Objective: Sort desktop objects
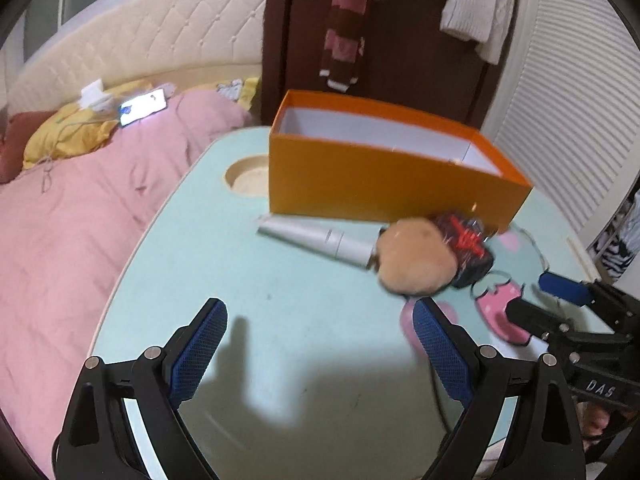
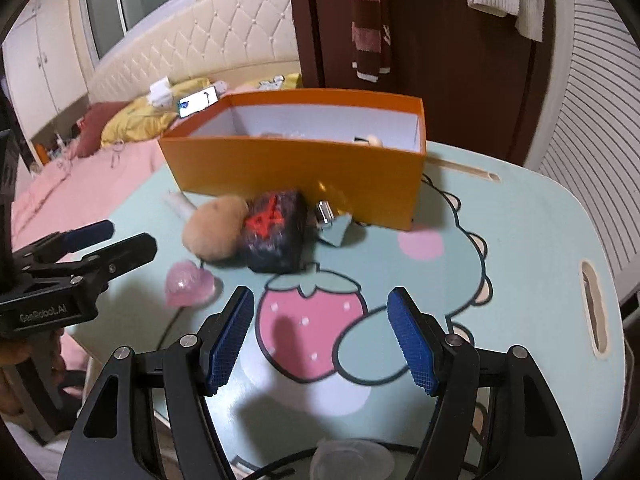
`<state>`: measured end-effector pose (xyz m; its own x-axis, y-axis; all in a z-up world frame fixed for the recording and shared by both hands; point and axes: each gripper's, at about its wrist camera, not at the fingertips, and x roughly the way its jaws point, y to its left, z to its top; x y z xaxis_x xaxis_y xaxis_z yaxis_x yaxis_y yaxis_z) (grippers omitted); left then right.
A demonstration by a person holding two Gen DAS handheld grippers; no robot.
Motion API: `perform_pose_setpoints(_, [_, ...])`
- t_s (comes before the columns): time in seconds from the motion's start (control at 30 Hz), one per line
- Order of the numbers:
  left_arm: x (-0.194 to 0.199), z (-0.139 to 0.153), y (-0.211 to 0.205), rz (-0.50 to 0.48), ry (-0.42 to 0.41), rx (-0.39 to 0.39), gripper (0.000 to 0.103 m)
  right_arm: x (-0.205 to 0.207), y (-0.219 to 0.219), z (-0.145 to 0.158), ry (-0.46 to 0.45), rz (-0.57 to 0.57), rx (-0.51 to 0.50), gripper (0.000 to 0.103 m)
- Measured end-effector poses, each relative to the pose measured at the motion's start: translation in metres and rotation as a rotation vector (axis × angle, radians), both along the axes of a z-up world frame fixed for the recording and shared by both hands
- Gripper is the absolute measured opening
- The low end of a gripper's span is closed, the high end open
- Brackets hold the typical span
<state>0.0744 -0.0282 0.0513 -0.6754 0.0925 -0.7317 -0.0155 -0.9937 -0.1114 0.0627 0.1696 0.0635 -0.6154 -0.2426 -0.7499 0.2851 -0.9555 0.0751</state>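
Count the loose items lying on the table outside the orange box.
At least 5: silver tube, tan puff, dark pouch with red mark, pink heart, and small metal piece by the orange box. More may hide behind these.

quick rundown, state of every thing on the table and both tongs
left tongs: open, empty, above the table
right tongs: open, empty, above the strawberry print
orange box: lidless, upright, some small items inside
silver tube: lying flat in front of the box
beige plush ball: on the table, against the tube's end
dark packet with red print: on the table beside the ball
pink heart: lying on the table
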Motion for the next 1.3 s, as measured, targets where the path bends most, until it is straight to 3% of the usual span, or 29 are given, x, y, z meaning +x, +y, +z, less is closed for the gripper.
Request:
perform_pose_setpoints(0.13, [0.000, -0.009, 0.001, 0.009, -0.007, -0.030, 0.094, -0.003, 0.001, -0.007, -0.038, -0.024, 0.018, 0.070])
perform_pose_setpoints(0.2, [-0.002, -0.013, 0.005, 0.009, 0.001, -0.085, 0.095, -0.003, 0.002, -0.010, -0.050, -0.035, 0.028, 0.070])
perform_pose_setpoints(0.27, [-0.002, -0.016, 0.007, 0.006, 0.011, -0.124, 0.102, -0.002, 0.002, -0.014, -0.043, -0.043, 0.050, 0.075])
perform_pose_setpoints(0.33, [-0.001, -0.018, 0.006, 0.014, 0.031, -0.120, 0.102, -0.001, 0.001, -0.015, -0.036, -0.035, 0.063, 0.084])
perform_pose_setpoints(0.47, [-0.001, -0.019, 0.004, 0.014, 0.039, -0.119, 0.102, 0.001, -0.002, -0.019, -0.024, -0.012, 0.079, 0.092])
perform_pose_setpoints(0.53, [-0.001, -0.019, 0.003, 0.014, 0.043, -0.118, 0.102, 0.000, -0.003, -0.022, -0.030, -0.005, 0.081, 0.103])
perform_pose_setpoints(0.8, [0.000, -0.018, 0.004, -0.004, 0.026, -0.112, 0.102, 0.003, -0.002, -0.020, -0.019, 0.001, 0.084, 0.103])
perform_pose_setpoints(0.9, [-0.002, -0.014, 0.002, -0.030, -0.001, -0.092, 0.102, 0.003, -0.002, -0.021, -0.016, 0.002, 0.083, 0.103])
perform_pose_setpoints(1.03, [-0.004, 0.002, -0.013, 0.001, 0.050, 0.007, 0.102, 0.003, -0.002, -0.021, -0.013, 0.004, 0.082, 0.103])
perform_pose_setpoints(1.3, [-0.043, 0.013, -0.026, 0.033, 0.033, 0.058, 0.102, 0.005, -0.004, -0.023, -0.008, 0.013, 0.084, 0.103])
